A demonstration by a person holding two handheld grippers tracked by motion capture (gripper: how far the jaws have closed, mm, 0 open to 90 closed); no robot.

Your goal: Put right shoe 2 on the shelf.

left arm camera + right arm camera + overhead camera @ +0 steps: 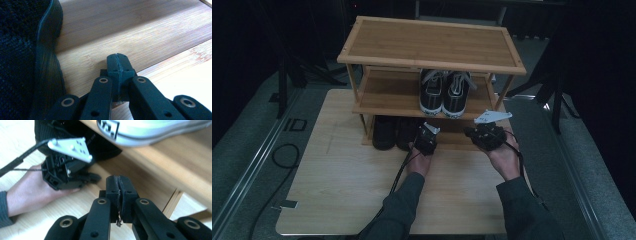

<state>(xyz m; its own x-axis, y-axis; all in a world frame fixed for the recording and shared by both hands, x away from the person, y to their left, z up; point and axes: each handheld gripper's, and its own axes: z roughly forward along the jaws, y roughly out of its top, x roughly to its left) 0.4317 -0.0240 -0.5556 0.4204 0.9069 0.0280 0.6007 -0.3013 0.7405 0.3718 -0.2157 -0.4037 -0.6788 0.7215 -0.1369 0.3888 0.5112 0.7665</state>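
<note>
A three-tier bamboo shoe rack (432, 44) stands at the back of a wooden table (342, 180). A pair of black-and-white sneakers (443, 94) rests on its middle shelf, and a pair of black shoes (393, 132) on the lowest shelf. My left gripper (426, 136) is shut and empty at the front of the lowest shelf, just right of the black shoes. In the left gripper view its closed jaws (117, 59) hover over the shelf board (130, 32) beside a black shoe (25, 62). My right gripper (483, 134) (119, 182) is shut and empty, farther right at the same shelf.
The rack's top shelf (427, 42) is bare. In the right gripper view a sneaker's white sole (150, 130) juts over the middle shelf's edge above my jaws, and the left hand's gripper (96, 177) is off to the left. Dark floor and stands surround the table.
</note>
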